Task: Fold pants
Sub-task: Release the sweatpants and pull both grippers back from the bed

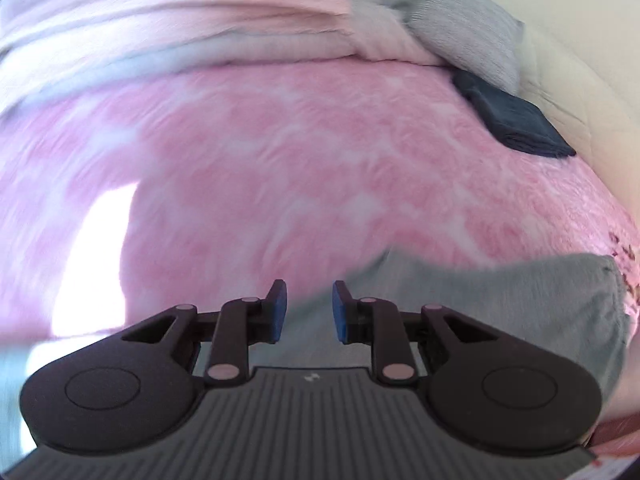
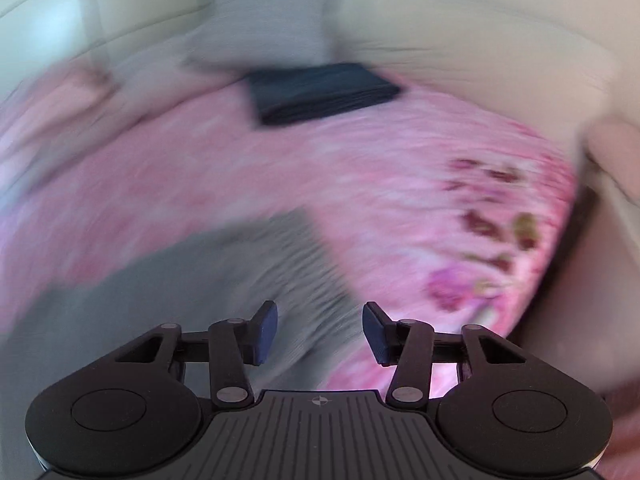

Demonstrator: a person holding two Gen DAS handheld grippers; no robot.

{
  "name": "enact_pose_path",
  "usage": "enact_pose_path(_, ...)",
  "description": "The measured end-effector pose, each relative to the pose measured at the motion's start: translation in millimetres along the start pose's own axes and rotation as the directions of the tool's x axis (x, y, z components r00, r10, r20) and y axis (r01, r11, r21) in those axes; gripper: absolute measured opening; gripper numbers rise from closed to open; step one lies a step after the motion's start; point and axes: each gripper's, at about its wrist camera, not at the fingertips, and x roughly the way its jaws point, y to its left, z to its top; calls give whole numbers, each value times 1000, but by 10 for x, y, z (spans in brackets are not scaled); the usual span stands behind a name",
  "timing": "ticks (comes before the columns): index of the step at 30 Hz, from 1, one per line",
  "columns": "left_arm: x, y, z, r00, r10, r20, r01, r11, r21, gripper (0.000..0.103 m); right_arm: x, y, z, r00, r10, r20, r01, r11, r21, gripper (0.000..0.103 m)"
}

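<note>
Two grippers, both empty, hang above the bed. My left gripper (image 1: 306,312) has its blue pads (image 1: 279,310) a narrow gap apart with nothing between them; below and beyond it to the right lies the grey pants (image 1: 480,304), spread flat on the pink blanket (image 1: 280,168). My right gripper (image 2: 318,332) stands wider apart, also gripping nothing, over the ribbed end of the same pants (image 2: 224,280), whose edge runs beside the floral patch of the blanket (image 2: 400,184). I judge the garment rests flat so that a fold can be laid cleanly, and that both grippers are clear of the cloth between one fold and the next grasp. Farther off, a dark folded item (image 1: 516,120) sits near a grey pillow (image 1: 468,20) at the bed's far edge, apparently set aside as finished laundry; bunched pale-pink bedding (image 1: 180,12) fills the far left. Motion blur hides fine detail.
</note>
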Motion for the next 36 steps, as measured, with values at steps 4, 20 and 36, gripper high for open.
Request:
enact_pose_path(4,-404,268,-568,994,76,-79,-83,993,-84,19,126,198,-144,997,7,-81,-8,1000,-11,41)
enact_pose_path(20,-1438,1972,-969,902,430,-35,-424,869,-254,19,-12,1135,-419,985,65,-161,-92,981,-169,41)
enact_pose_path(36,-1432,2472,-1205,903,375,-208,-419,875,-244,19,239,1877,-860,923,53,-380,-143,967,-211,44)
